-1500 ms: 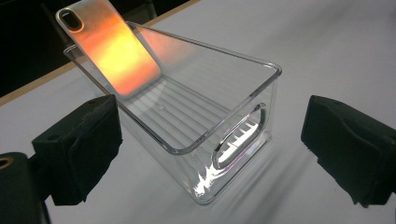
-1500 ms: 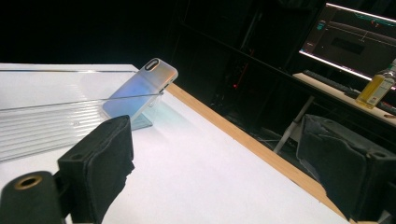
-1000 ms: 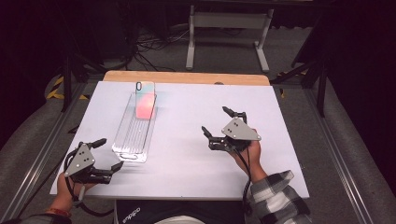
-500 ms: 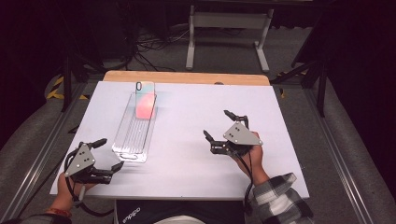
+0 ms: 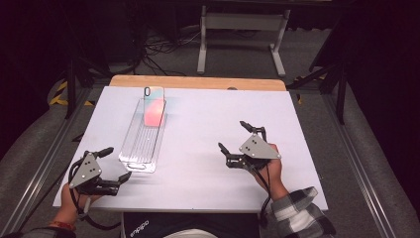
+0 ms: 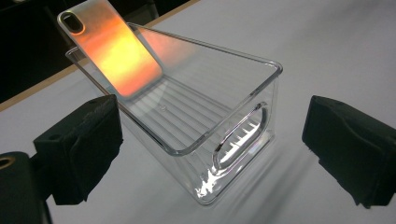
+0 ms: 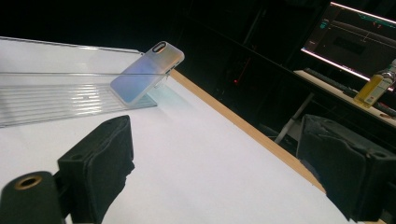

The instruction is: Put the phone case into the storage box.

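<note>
white sheet (image 5: 198,124) lying under the left tongs (image 5: 117,162) and right tongs (image 5: 232,135) | wooden edge (image 5: 198,83) far ahead of both | grey metal stand (image 5: 242,22) beyond that | floor cables (image 5: 158,47) ahead of left tongs | lit monitor (image 7: 355,37), yellow bottle (image 7: 371,86) ahead of right tongs

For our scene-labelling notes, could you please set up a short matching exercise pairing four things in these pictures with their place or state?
Things:
1. clear ribbed plastic bin
2. iridescent orange-pink phone case
3. left claw
4. right claw

Places or states:
A. open, at the bin's near end
B. leaning on the bin's far wall
C. open, above bare white tabletop
D. lying lengthwise on the table's left half

Pairs: 1-D, 2-B, 3-A, 4-C
</note>
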Tool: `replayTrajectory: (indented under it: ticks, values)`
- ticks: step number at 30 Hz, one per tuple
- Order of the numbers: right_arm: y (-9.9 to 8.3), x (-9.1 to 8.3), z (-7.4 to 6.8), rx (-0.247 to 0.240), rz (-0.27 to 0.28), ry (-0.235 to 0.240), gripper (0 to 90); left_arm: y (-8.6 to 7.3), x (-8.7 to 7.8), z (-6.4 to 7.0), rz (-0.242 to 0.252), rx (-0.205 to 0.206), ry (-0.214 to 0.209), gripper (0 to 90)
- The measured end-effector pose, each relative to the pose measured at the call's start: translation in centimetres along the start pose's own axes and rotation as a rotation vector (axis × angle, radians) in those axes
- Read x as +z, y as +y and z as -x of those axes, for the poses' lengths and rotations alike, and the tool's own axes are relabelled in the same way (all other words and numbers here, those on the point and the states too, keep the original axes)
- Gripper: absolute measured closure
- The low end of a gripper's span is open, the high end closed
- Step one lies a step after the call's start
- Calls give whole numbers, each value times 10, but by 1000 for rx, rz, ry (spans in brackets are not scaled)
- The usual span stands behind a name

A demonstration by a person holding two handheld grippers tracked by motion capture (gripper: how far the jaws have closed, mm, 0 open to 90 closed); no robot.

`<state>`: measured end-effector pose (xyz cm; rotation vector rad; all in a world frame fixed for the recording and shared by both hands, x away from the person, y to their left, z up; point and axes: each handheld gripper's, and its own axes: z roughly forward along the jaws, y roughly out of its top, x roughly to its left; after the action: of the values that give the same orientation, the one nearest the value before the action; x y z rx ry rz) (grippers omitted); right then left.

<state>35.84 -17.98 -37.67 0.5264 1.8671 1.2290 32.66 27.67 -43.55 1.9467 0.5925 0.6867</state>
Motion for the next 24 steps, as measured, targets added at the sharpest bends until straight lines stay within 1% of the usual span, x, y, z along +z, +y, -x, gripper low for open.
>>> replayTrajectory:
  ticks: [7,11,13,19,22,24]
  values:
    - [-5,-5,-4,-18,-14,12,114,0,0,0,-1,5,0,56]
    - [-7,-7,-5,-16,-14,8,114,0,0,0,-1,6,1,56]
    - [-9,-9,-5,-22,-19,2,114,0,0,0,6,7,2,55]
    - [-15,-13,-5,-27,-29,-7,112,0,0,0,5,6,3,56]
    - [-18,-16,-5,-21,-31,-14,111,0,0,0,4,9,3,56]
    - [-20,-18,-4,-7,-33,-15,107,0,0,1,4,8,3,56]
